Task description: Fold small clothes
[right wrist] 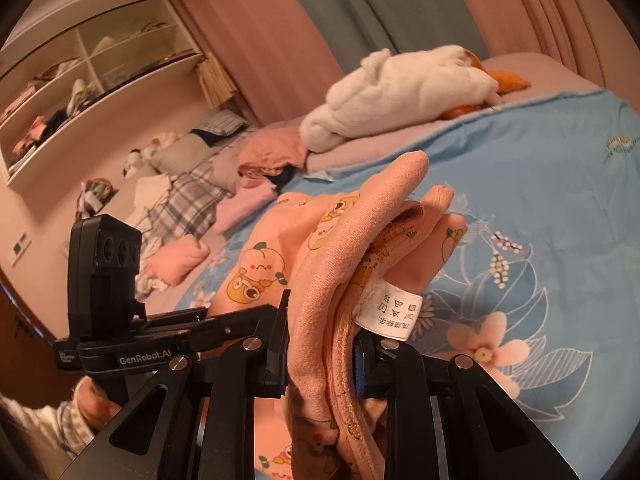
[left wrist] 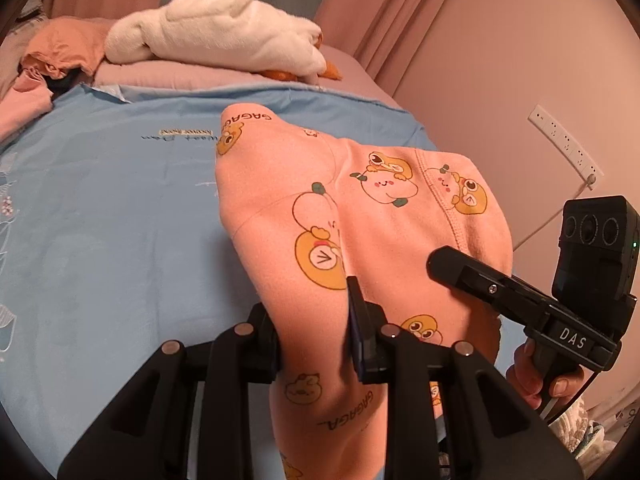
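A small pink garment (left wrist: 340,216) with cartoon prints hangs lifted above the blue bedspread (left wrist: 112,208). My left gripper (left wrist: 316,344) is shut on a fold of the garment near its lower part. My right gripper (right wrist: 322,344) is shut on the garment (right wrist: 320,272) at its stitched waistband, next to a white care label (right wrist: 390,312). In the left wrist view the right gripper's body (left wrist: 520,296) shows at the right, against the cloth. In the right wrist view the left gripper's body (right wrist: 132,320) shows at the left.
A white plush toy (left wrist: 216,32) lies on a pink pillow at the far side of the bed. Pink and orange clothes (right wrist: 248,184) are heaped at the bed's left. A wall shelf (right wrist: 88,68) and a socket strip (left wrist: 564,140) are beyond.
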Demonstrator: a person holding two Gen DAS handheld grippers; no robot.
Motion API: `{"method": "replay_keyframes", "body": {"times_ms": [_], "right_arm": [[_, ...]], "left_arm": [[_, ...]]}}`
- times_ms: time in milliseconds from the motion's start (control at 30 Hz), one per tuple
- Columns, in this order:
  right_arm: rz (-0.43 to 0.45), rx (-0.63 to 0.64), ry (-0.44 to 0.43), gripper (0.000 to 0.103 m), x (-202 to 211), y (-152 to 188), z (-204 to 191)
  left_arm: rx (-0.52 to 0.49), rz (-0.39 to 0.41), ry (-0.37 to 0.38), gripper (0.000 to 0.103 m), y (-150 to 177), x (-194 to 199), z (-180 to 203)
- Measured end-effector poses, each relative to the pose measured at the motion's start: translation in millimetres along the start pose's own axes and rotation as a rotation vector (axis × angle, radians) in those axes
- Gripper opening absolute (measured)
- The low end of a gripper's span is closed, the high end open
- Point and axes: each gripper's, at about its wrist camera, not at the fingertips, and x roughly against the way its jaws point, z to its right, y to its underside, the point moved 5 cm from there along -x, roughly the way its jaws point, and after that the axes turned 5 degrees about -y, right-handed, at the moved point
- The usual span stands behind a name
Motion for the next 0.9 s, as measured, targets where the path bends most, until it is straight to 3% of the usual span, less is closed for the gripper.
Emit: {"method": "replay_keyframes", "body": {"times_ms": [467, 900], "right_arm": [[0.018, 0.117, -0.032, 0.025, 8.1, -3.3, -51.1], [0.034, 0.199, -0.039, 0.025, 6.8, -11.8, -71.7]], "left_arm": [[0.001, 0.110, -0.027, 0.026, 3.2, 56.2, -9.1], [0.000, 0.182, -0.046, 0.026, 6.1, 84.2, -10.6]]}}
